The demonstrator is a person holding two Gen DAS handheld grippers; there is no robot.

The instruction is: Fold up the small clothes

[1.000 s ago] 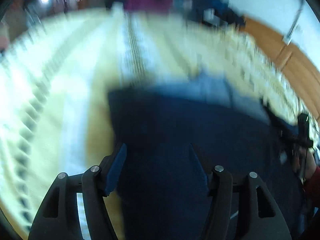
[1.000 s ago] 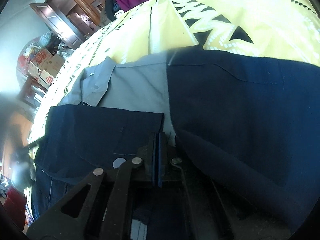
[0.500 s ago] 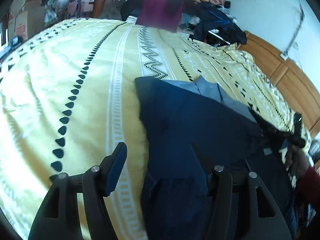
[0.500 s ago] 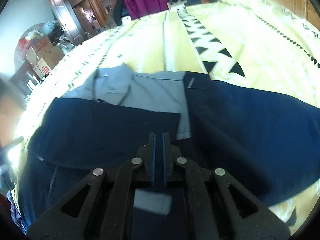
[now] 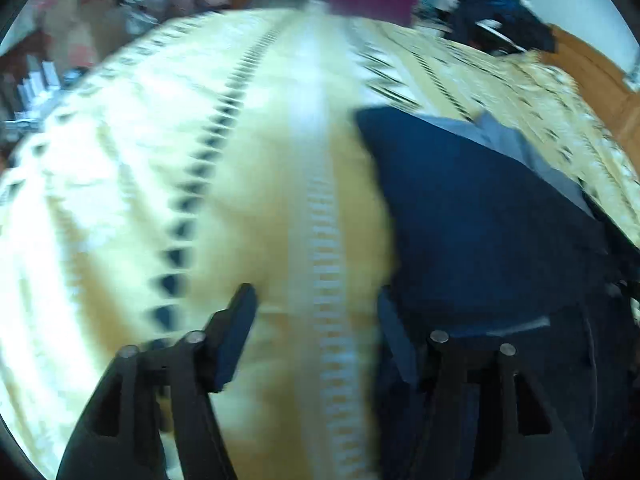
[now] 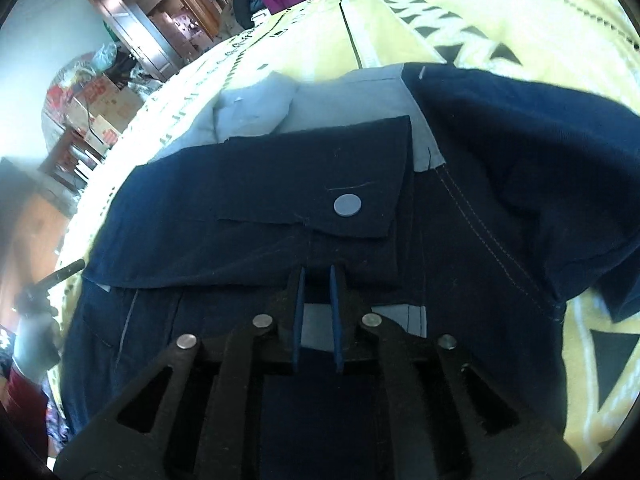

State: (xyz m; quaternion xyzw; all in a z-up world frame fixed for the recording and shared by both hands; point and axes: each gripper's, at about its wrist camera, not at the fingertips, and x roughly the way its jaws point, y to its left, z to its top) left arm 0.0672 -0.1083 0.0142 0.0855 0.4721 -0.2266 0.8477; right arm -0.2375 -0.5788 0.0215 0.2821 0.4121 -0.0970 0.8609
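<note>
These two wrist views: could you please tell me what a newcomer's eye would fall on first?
A dark navy shirt with a grey collar lies across a yellow patterned bedspread. The right tongs, slightly parted, hover just over its folded front near a round grey button. The left tongs gape wide over the bedspread, beside the shirt's edge.

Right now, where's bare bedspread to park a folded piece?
Free: the wide yellow bedspread left of the navy garment, in front of the open left gripper. A narrower strip lies past the grey collar. Crowded: the garment fills the space under the right gripper, and a clothes pile sits at the far end.
</note>
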